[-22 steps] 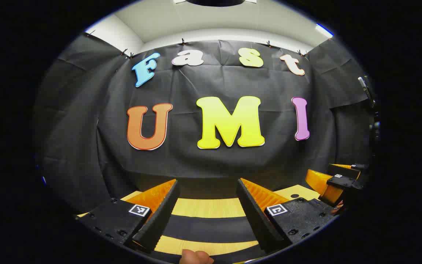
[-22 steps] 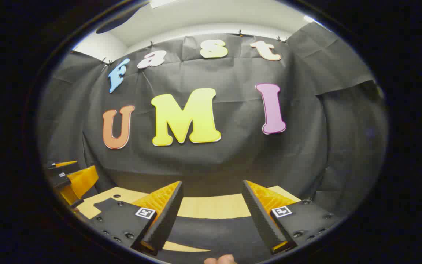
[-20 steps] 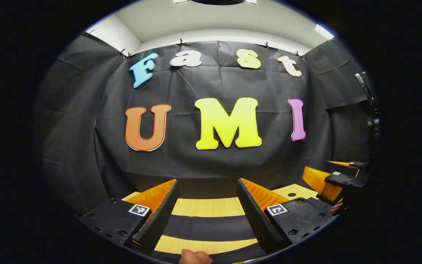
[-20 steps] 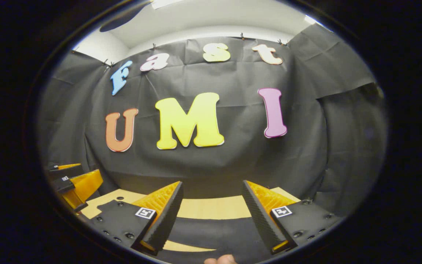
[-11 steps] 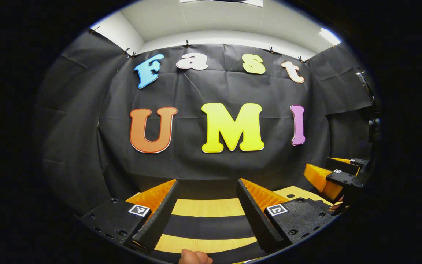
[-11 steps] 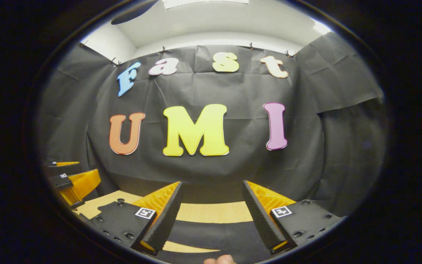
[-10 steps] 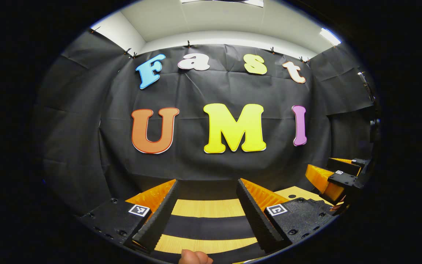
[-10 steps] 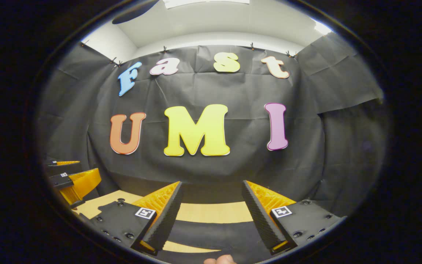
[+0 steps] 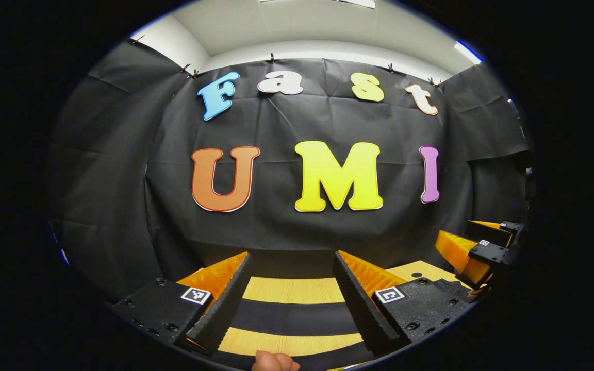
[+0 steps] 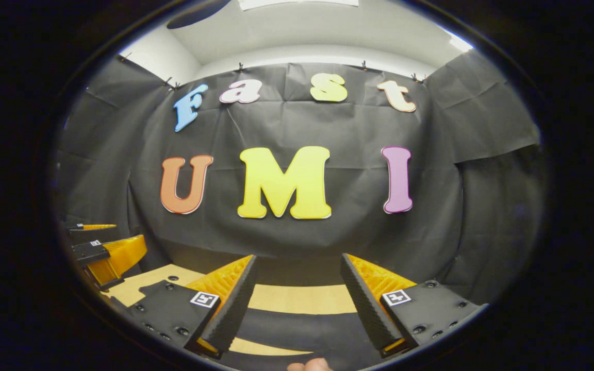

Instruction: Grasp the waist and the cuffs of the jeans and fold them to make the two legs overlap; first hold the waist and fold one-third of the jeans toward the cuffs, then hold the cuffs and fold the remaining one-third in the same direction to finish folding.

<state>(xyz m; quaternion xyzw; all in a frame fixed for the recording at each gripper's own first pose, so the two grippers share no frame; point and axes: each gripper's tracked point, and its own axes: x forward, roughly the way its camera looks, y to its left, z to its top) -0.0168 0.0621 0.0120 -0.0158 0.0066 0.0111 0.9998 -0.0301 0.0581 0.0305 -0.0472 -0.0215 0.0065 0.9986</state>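
- Left gripper view: the left hand-held gripper (image 9: pixel 291 296) spread wide at bottom centre, holding nothing, above a dark strip of jeans (image 9: pixel 297 318) across the wooden desk (image 9: pixel 293 289); the right hand-held gripper (image 9: pixel 475 247) at right edge.
- Right gripper view: the right hand-held gripper (image 10: pixel 297 301) wide apart, empty, over dark jeans (image 10: pixel 302 330) at bottom centre; the left hand-held gripper (image 10: pixel 102 250) at lower left.

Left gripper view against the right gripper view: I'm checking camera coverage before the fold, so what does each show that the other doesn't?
The left gripper view has the right hand-held gripper at its right edge, and a narrow band of dark cloth between two light strips of table. The right gripper view has the left hand-held gripper at its left edge, and broader dark cloth. Both share their own fingers spread with nothing between, a fingertip at the bottom, and the black wall. Whether the cloth is the jeans, I cannot tell.
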